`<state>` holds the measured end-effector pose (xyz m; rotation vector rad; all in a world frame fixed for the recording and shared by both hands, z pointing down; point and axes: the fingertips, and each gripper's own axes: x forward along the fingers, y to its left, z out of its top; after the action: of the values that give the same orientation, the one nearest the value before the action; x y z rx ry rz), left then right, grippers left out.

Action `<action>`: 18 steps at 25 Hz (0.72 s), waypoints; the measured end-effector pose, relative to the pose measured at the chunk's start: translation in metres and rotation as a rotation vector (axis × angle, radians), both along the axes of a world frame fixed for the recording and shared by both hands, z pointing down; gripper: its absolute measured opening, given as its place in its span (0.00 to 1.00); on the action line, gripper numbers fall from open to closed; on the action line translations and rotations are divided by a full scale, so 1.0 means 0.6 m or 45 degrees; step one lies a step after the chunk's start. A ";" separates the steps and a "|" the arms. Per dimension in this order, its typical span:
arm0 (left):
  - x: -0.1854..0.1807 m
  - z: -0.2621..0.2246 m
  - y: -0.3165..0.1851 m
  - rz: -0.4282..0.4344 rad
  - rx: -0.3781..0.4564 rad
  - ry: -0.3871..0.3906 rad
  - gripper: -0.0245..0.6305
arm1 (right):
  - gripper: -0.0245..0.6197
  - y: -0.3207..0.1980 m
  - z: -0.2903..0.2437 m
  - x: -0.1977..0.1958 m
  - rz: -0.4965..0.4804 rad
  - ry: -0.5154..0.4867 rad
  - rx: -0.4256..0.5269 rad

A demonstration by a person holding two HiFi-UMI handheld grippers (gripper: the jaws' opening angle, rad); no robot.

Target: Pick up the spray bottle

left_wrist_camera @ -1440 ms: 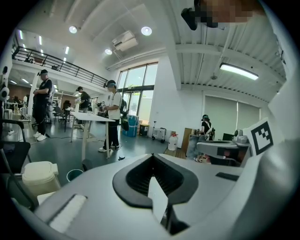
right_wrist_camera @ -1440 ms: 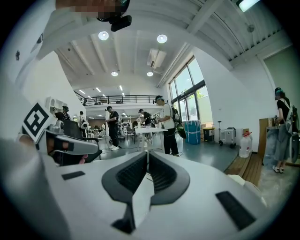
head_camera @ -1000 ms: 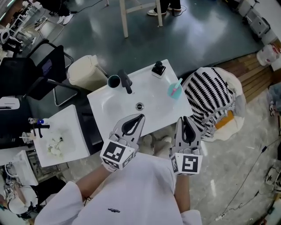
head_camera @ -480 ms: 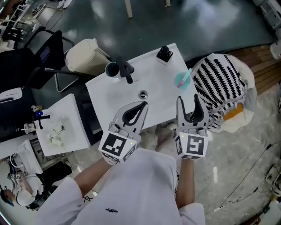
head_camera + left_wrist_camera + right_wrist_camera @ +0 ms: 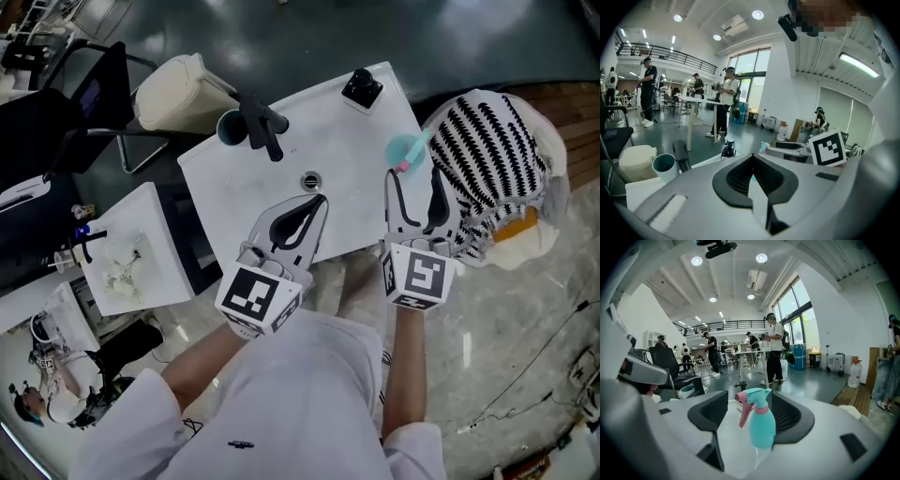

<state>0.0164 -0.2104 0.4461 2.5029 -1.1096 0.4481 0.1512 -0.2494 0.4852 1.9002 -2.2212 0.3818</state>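
Right tool (image 5: 413, 180) has dropped toward the spray bottle (image 5: 762, 423), jaws just spread wide, empty, bottle apparently just beyond them; ease forward, centre its body, then squeeze.

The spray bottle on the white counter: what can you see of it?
The spray bottle is small and looks plastic, with a teal body and nozzle head and a pink trigger and collar. It stands upright near the right edge of the white sink counter. The right gripper, whose jaws have just been opening, is lined up on it with its pads clear of it. Nothing grips it.
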 end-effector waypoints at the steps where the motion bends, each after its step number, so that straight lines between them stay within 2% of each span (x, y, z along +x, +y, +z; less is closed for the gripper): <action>1: 0.003 0.006 -0.003 0.001 -0.007 -0.002 0.04 | 0.43 -0.006 0.009 -0.001 0.002 0.005 -0.003; 18: 0.007 0.076 0.004 0.001 -0.096 -0.040 0.04 | 0.43 -0.075 0.081 0.006 0.074 0.028 0.003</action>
<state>0.0204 -0.2077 0.4917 2.4389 -1.0826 0.5218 0.1549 -0.2944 0.5339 1.9646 -2.1573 0.3655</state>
